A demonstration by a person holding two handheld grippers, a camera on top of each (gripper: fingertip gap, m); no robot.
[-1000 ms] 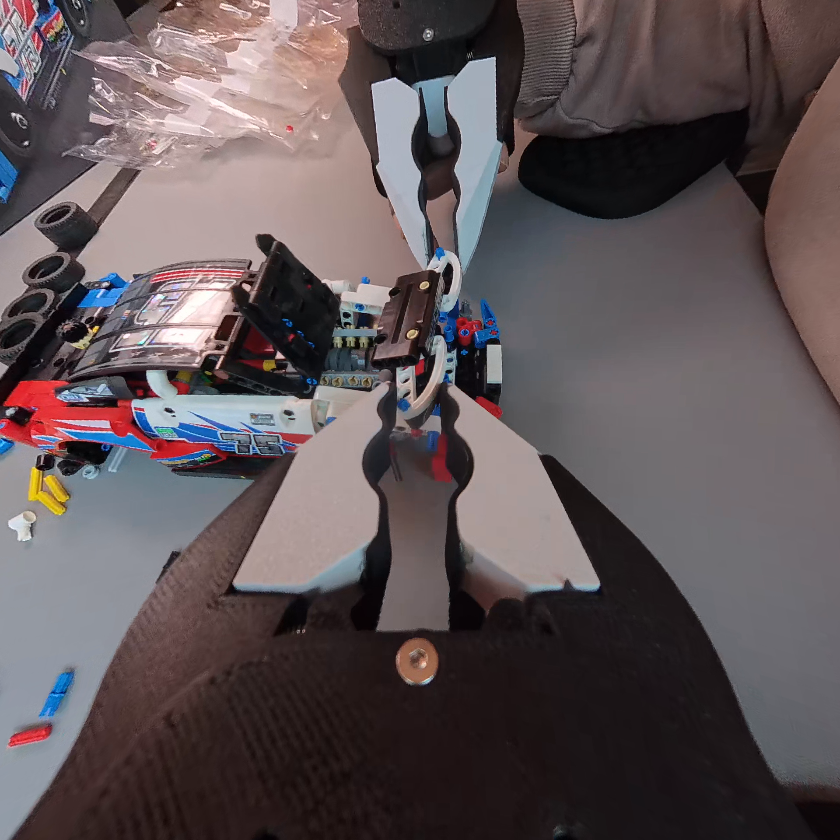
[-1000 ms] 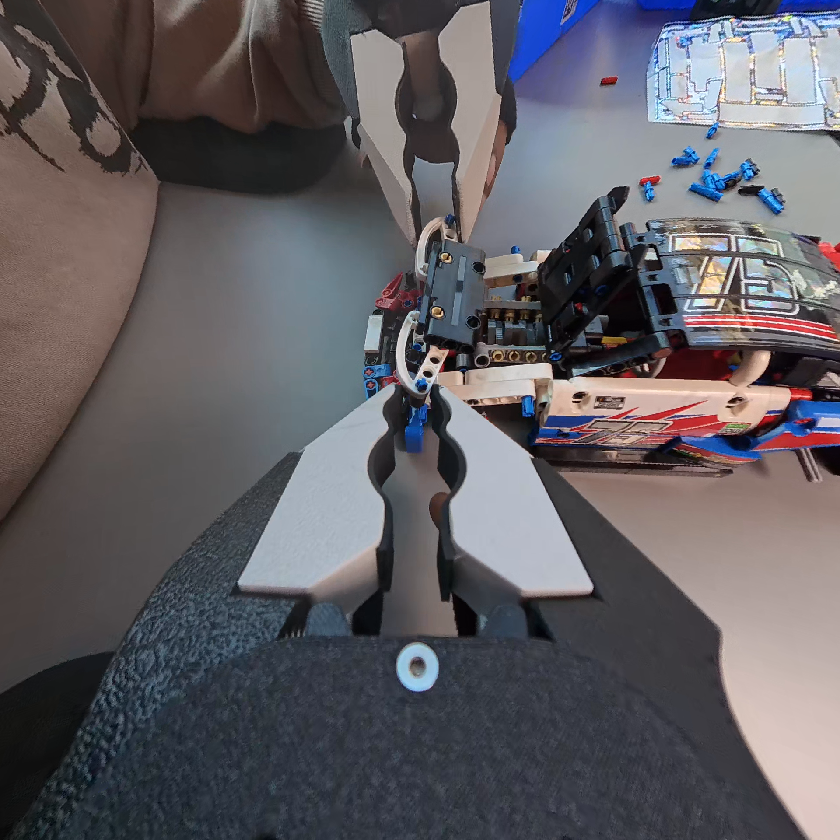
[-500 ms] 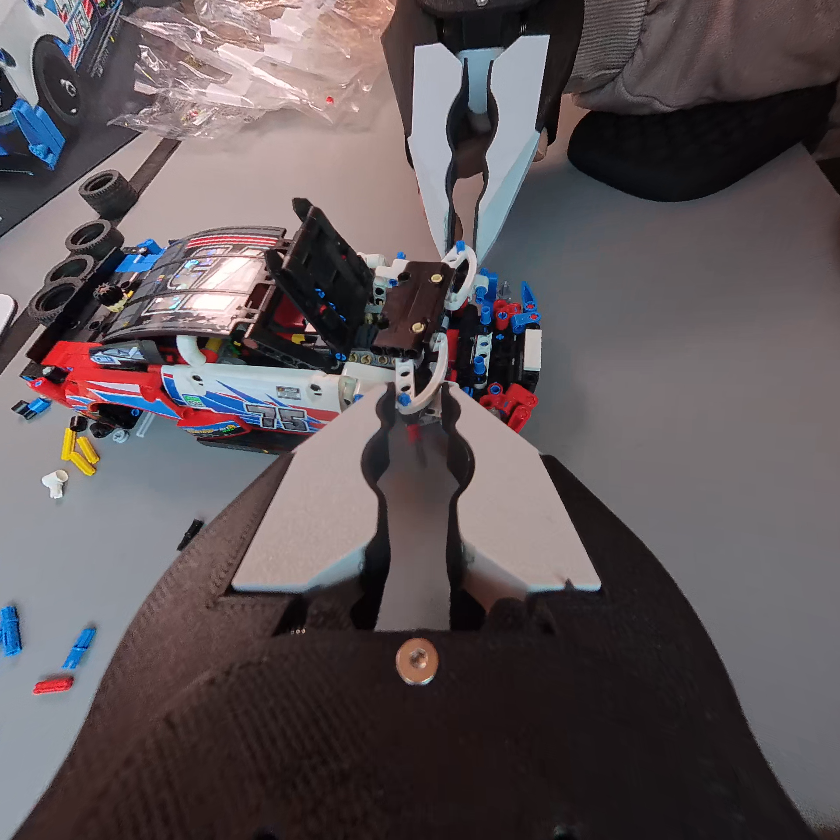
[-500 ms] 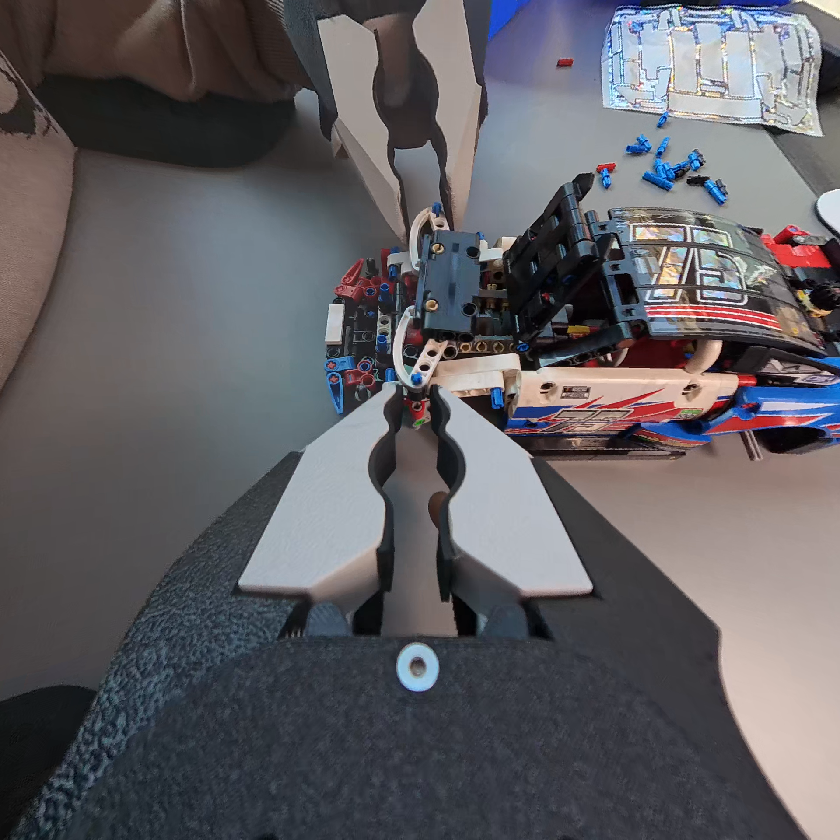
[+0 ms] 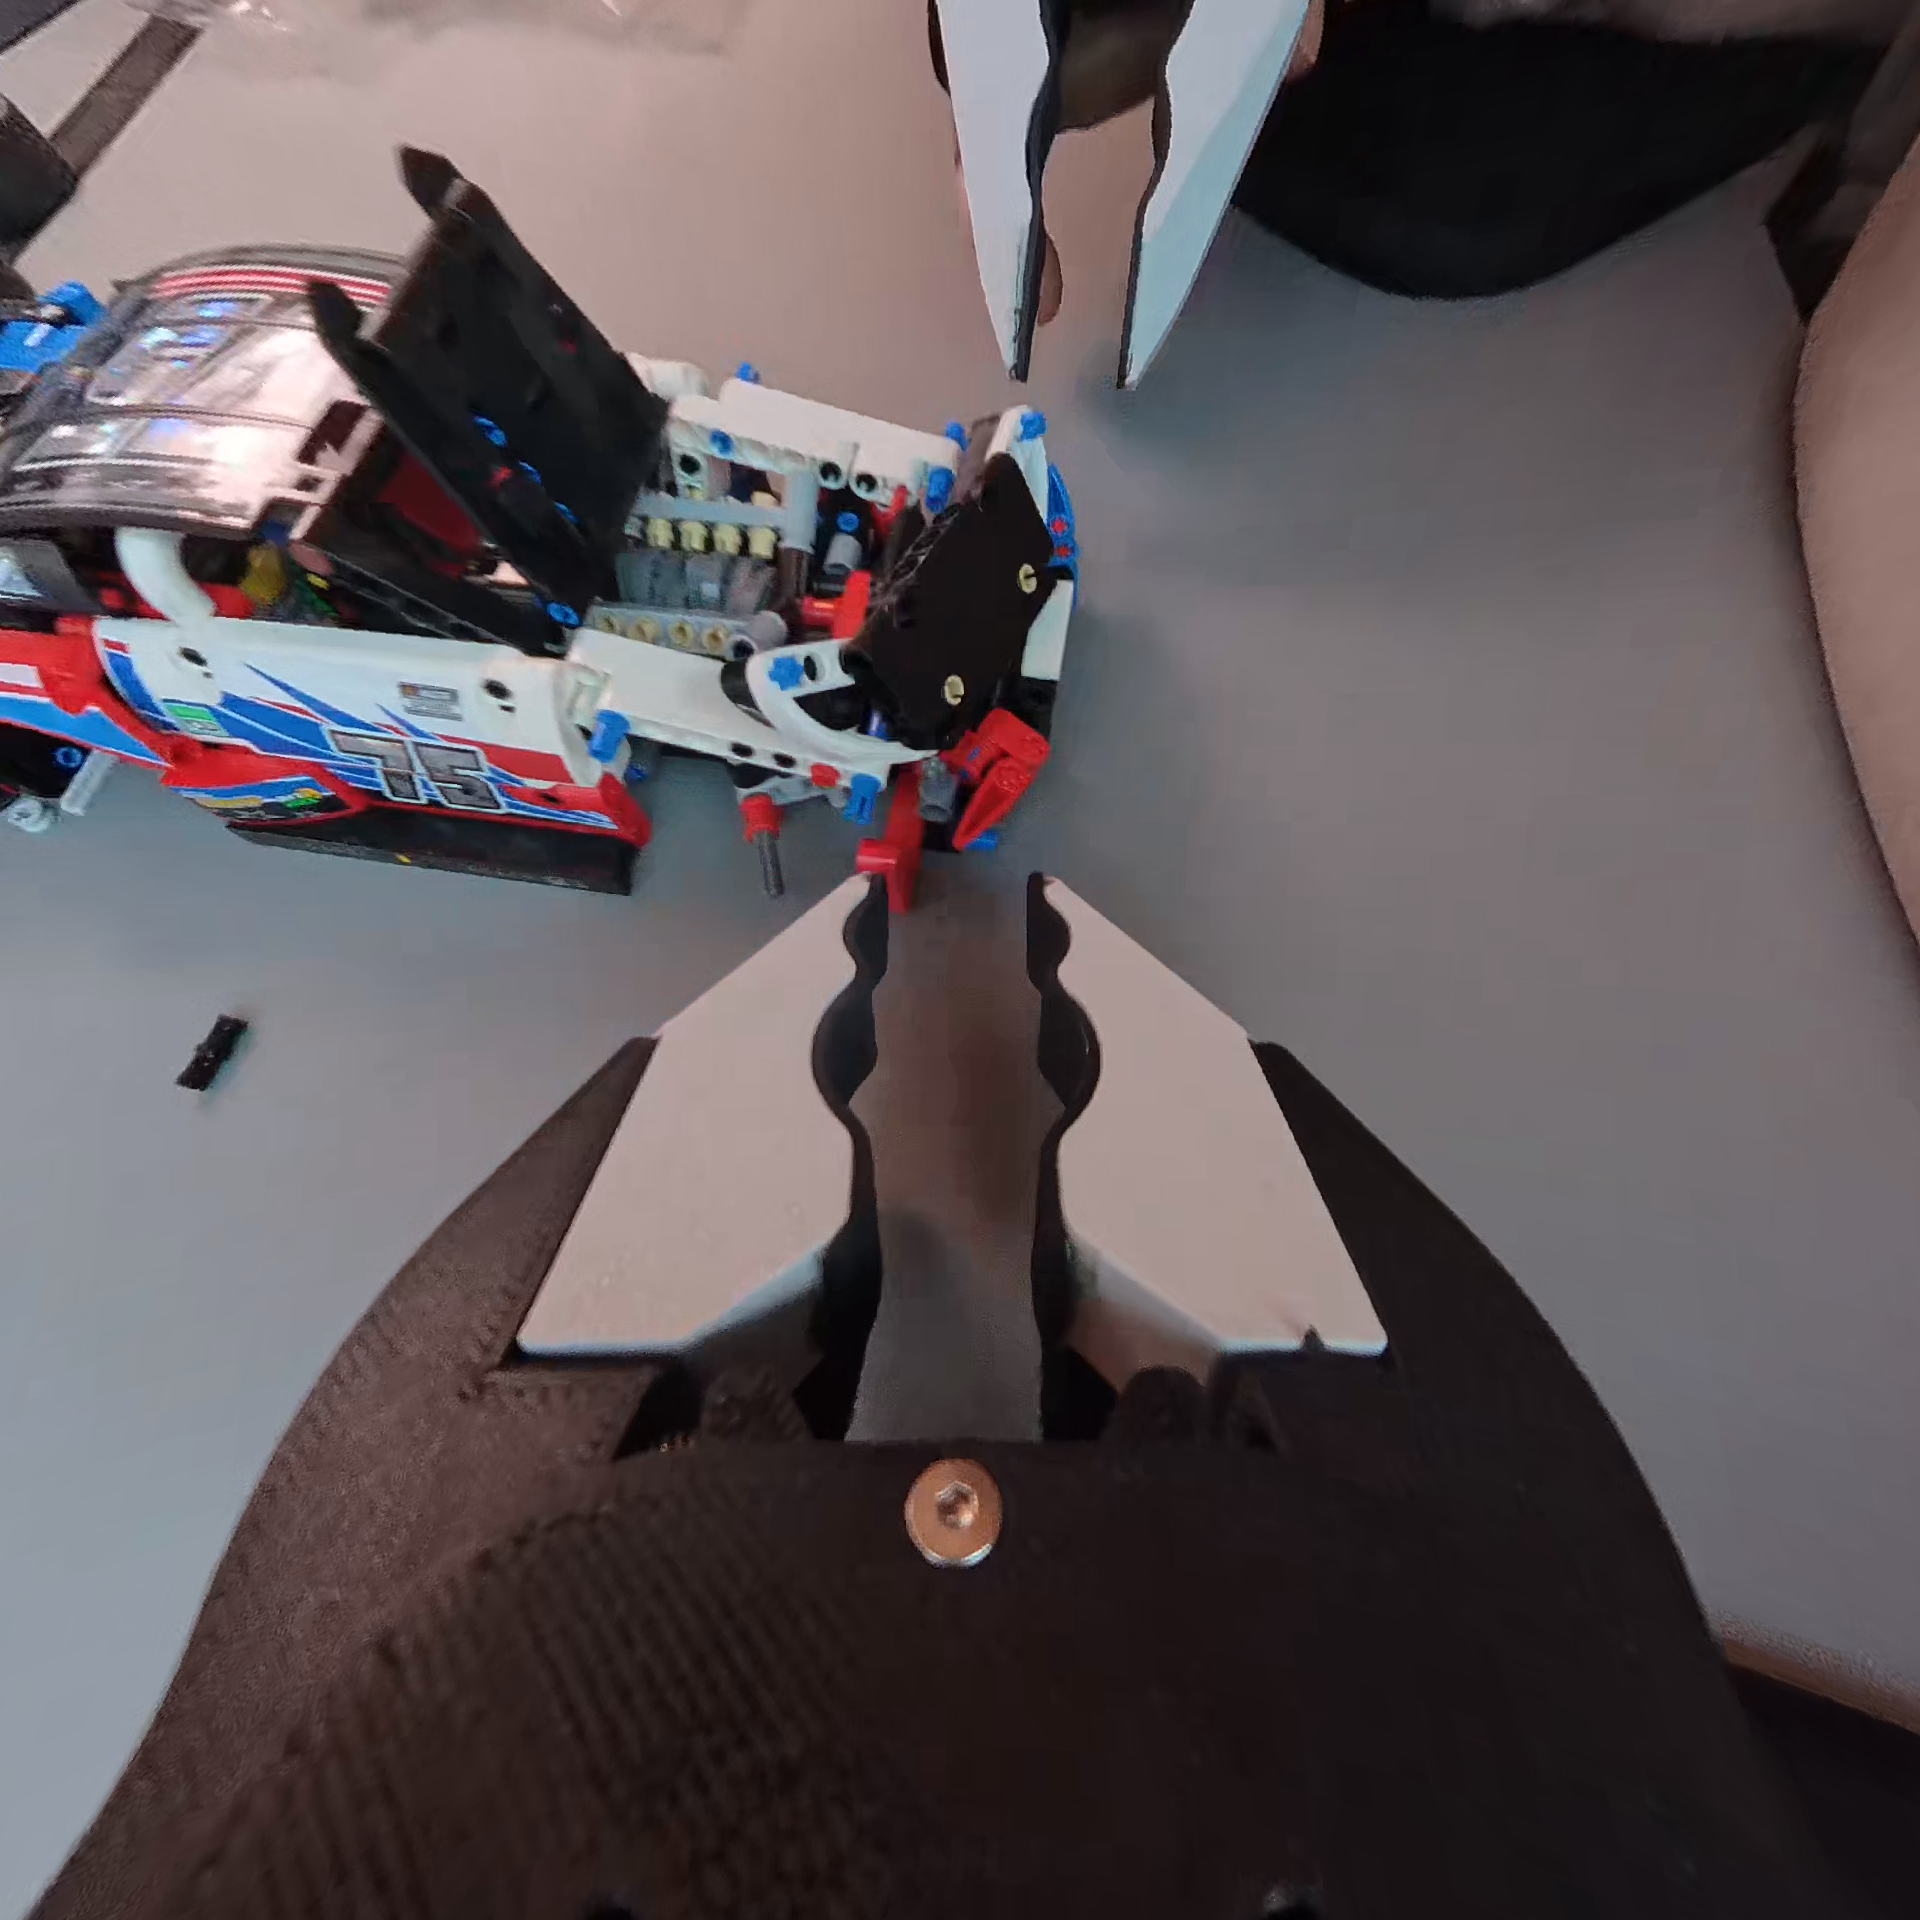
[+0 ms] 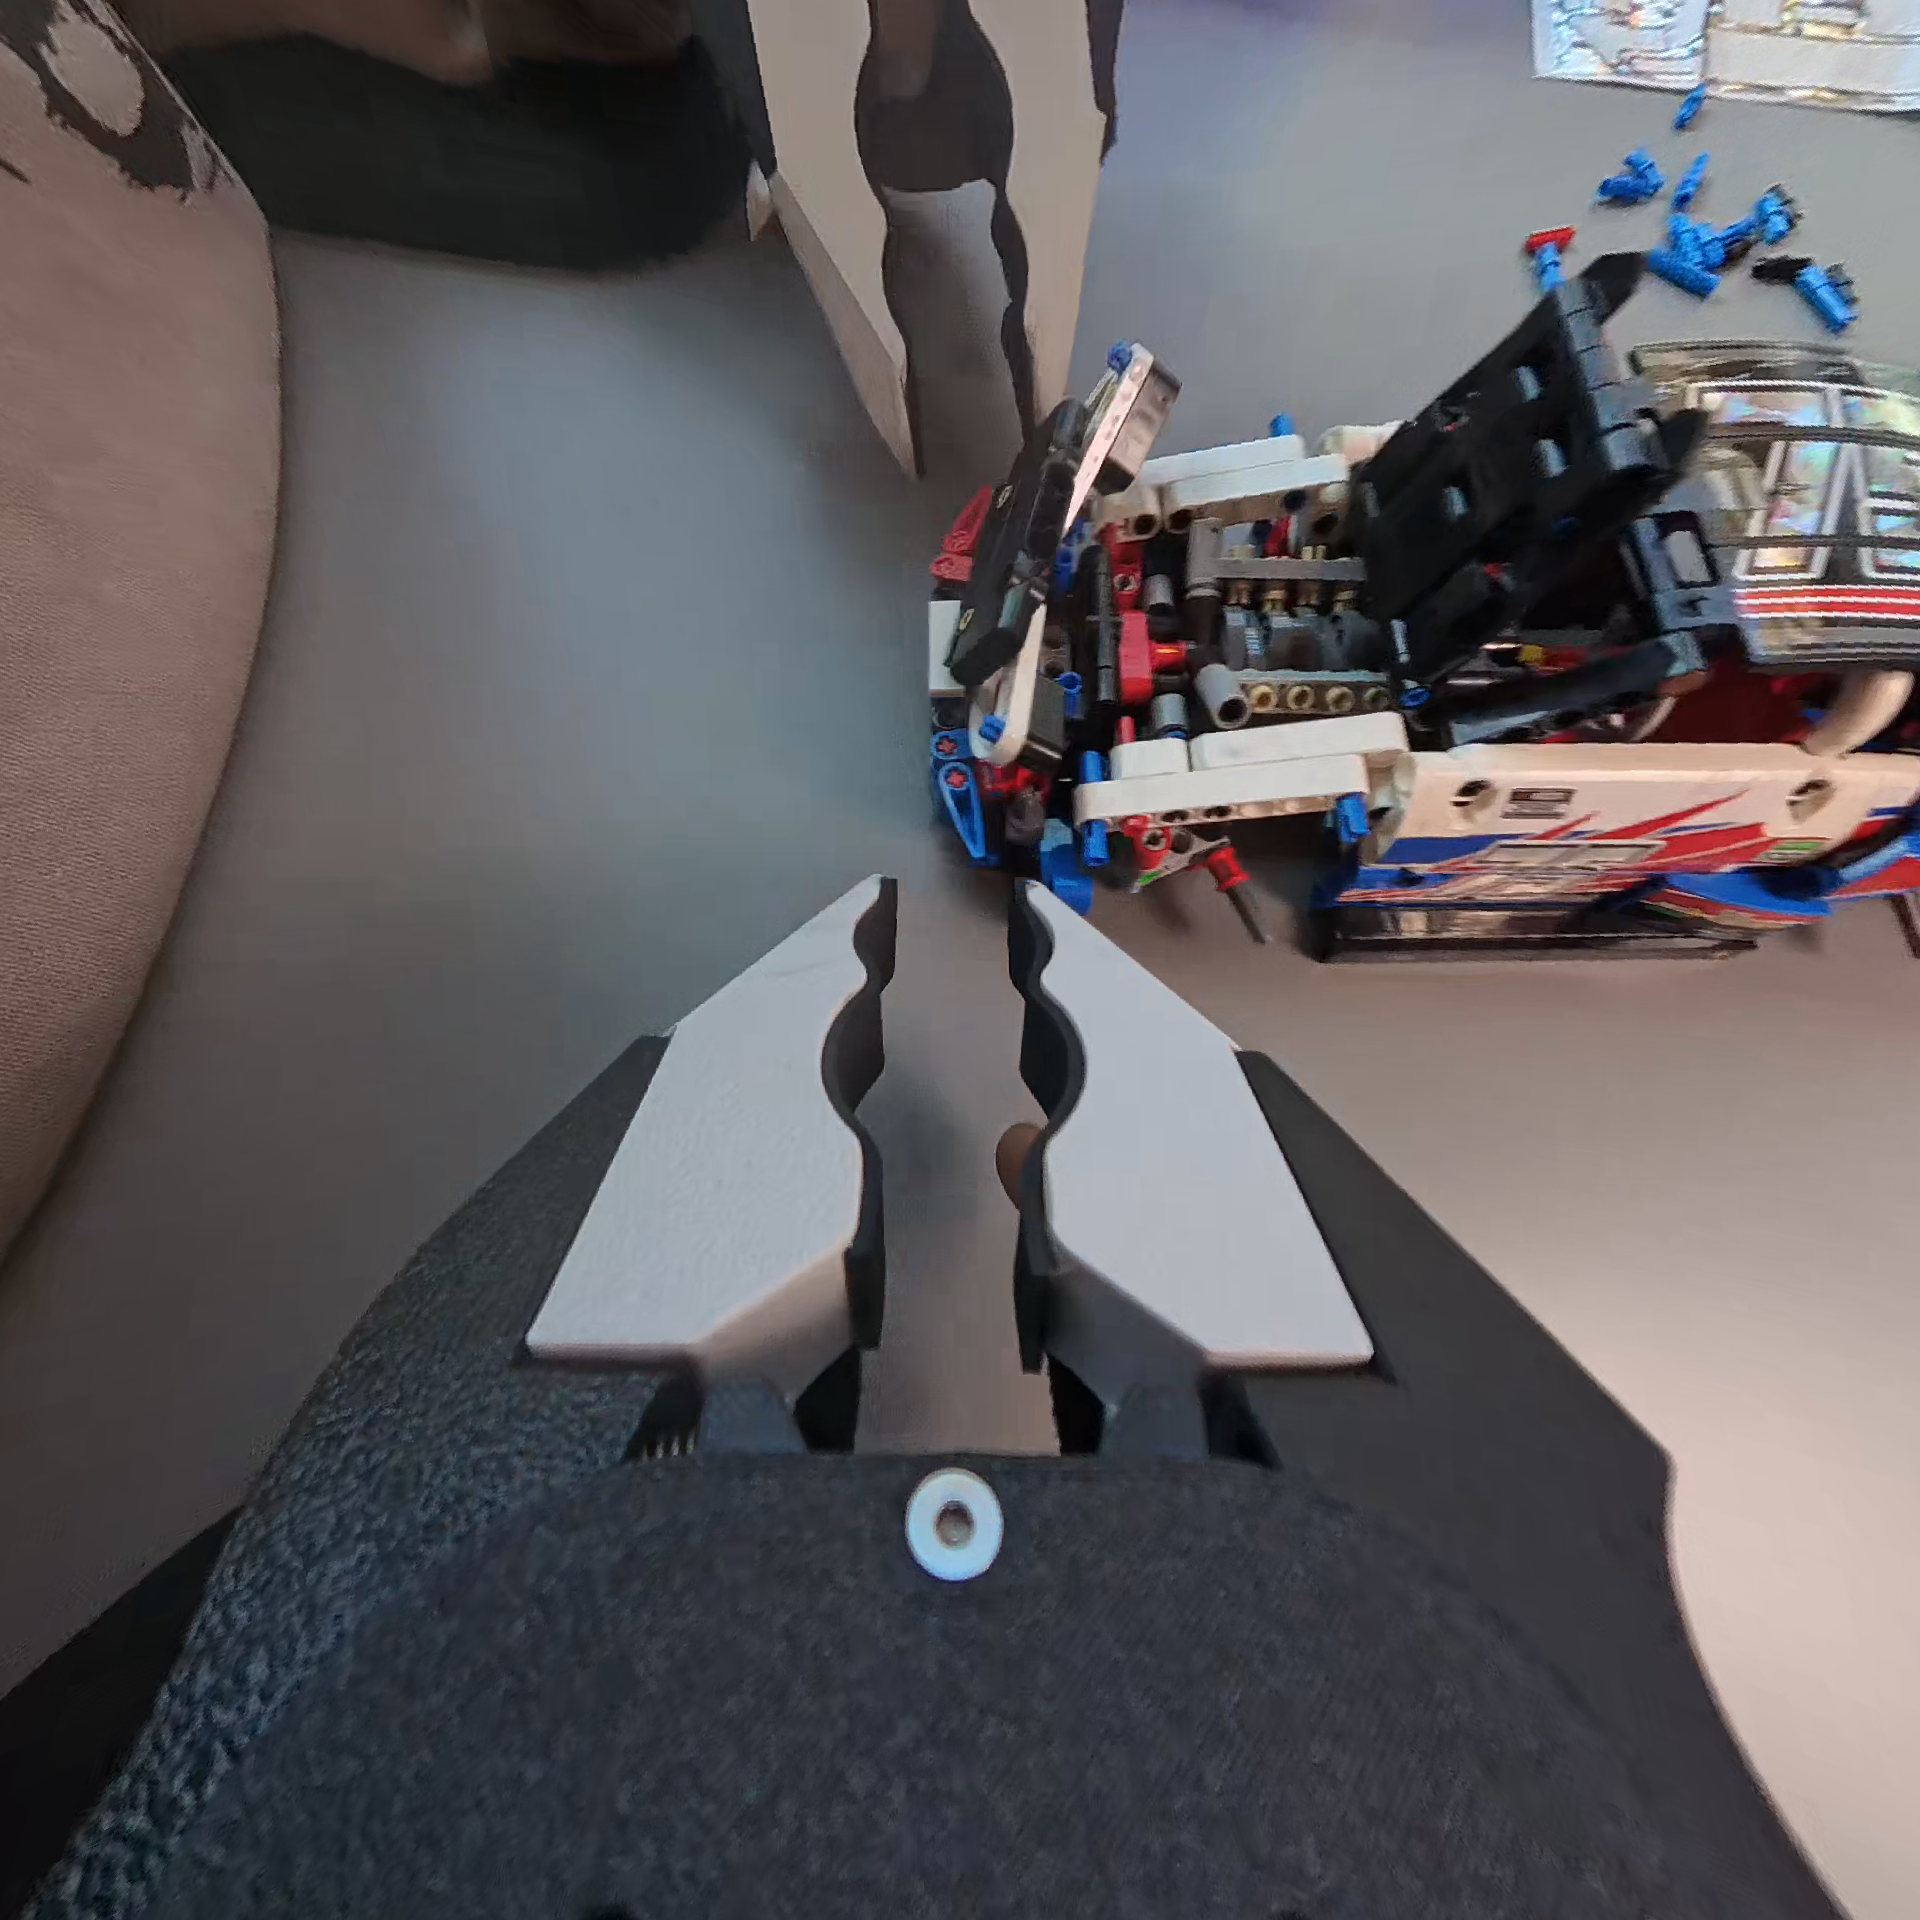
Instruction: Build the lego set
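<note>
Two tools face each other across the front of a partly built lego car [image 5: 436,644], and we take the left wrist view first. Our left tool [image 5: 956,894] hovers low over the grey worktop [image 5: 1403,831] with its fingers parted and nothing between them; one fingertip sits just beside a red piece [image 5: 894,847] sticking out near the car's front. The car lies to the left, its black hood panel [image 5: 499,416] tilted up and a black plate [image 5: 956,603] standing tilted at the nose. Opposite, the right tool [image 5: 1070,374] points down toward the nose, fingers apart and empty. A small black piece [image 5: 213,1051] lies alone on the worktop, near the car's side.

From the right wrist view, our right tool [image 6: 951,899] is likewise open a moderate gap, holding nothing, just short of the car's nose. The car [image 6: 1455,665] stretches off to the right, hood panel [image 6: 1507,457] raised. The left tool [image 6: 966,457] hangs beyond the nose, its tips close to the tilted black plate [image 6: 1023,540]; we cannot tell if they touch. Loose blue pins [image 6: 1704,239] and a sticker sheet [image 6: 1714,52] lie farther back.
</note>
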